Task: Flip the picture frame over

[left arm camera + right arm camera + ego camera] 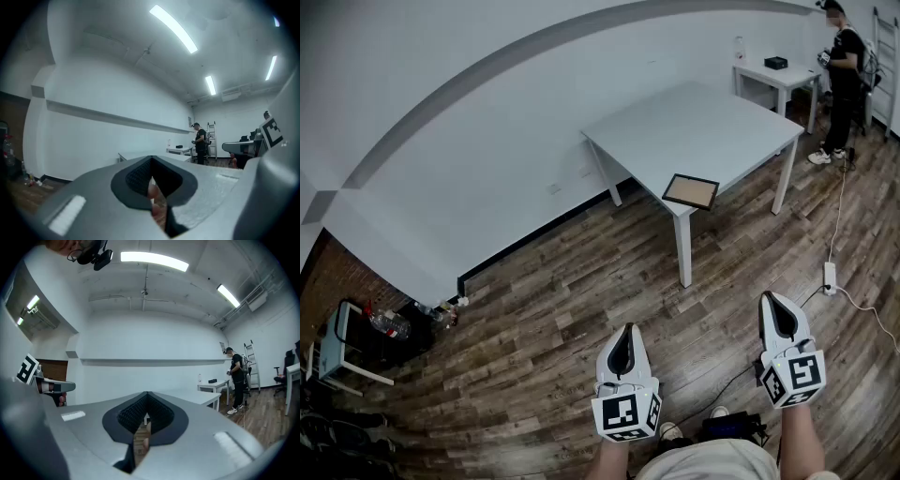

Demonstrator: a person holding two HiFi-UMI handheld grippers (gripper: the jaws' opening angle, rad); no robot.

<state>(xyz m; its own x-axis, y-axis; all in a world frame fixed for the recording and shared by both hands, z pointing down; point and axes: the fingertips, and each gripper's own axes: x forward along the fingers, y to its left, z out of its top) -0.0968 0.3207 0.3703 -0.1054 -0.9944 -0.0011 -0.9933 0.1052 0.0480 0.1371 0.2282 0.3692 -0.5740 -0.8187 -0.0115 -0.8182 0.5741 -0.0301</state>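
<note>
The picture frame (690,190), thin and dark-edged with a brown panel facing up, lies flat at the near corner of the white table (694,127). Both grippers hang low over the wooden floor, well short of the table. The left gripper (625,330) and the right gripper (773,300) each point toward the table with their jaws closed tip to tip and nothing held. In the left gripper view the left gripper (151,158) is shut, and the table top (133,155) shows just above it. In the right gripper view the right gripper (147,393) is shut too. The frame is hidden in both gripper views.
A person (844,84) stands at the far right beside a smaller white table (773,77) carrying a black box (775,63). A power strip (830,275) and cable lie on the floor right of the table leg. Clutter (366,337) sits by the left wall.
</note>
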